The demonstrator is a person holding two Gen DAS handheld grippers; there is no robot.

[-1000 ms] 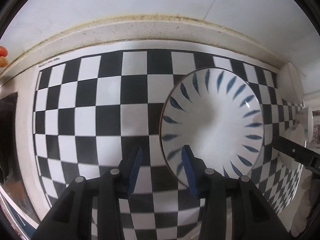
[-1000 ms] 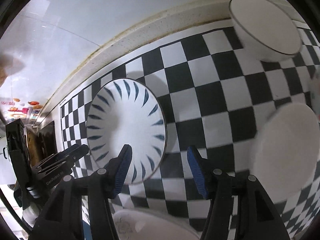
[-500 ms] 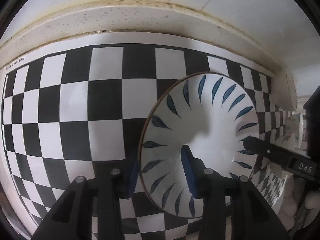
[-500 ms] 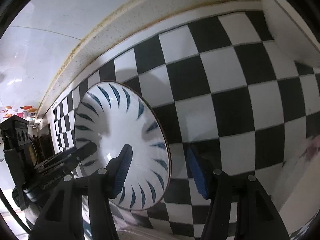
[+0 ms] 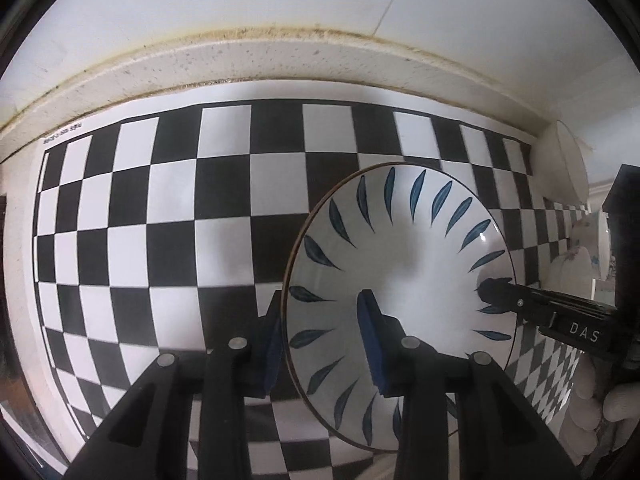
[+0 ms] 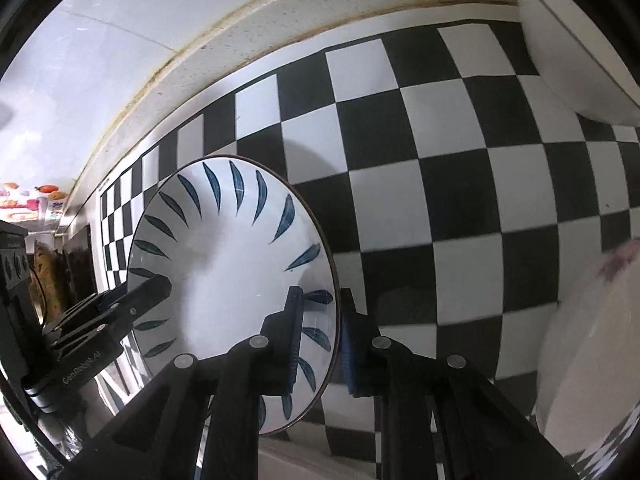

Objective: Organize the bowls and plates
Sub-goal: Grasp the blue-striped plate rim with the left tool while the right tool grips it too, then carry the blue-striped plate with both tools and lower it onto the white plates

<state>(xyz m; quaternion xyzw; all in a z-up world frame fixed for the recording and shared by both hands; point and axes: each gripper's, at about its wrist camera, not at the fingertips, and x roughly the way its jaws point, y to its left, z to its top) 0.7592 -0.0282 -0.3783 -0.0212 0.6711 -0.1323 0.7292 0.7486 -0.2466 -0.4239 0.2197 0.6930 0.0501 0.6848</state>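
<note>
A white bowl with blue leaf strokes point(image 5: 400, 264) point(image 6: 224, 248) sits between both grippers over the checkered mat point(image 5: 160, 208). My left gripper point(image 5: 320, 300) straddles its left rim, one pad inside and one outside, and its jaws are closing on the wall. My right gripper point(image 6: 320, 294) clamps the opposite rim, its jaws closing with the rim pinched between the blue pads. The right gripper's finger point(image 5: 520, 300) shows inside the bowl in the left wrist view. In the right wrist view the left gripper's finger point(image 6: 140, 300) does the same.
A plain white bowl point(image 6: 560, 60) point(image 5: 568, 168) stands at the mat's far right corner. A large white plate point(image 6: 592, 360) lies at the right, and another white dish point(image 6: 300, 460) peeks out below the bowl. A speckled ledge point(image 5: 280, 64) and wall bound the back.
Both grippers moved in over the bowl's rims. The right jaws went from wide open to narrow around the rim. The bowl now shifts with the left gripper against the mat.
</note>
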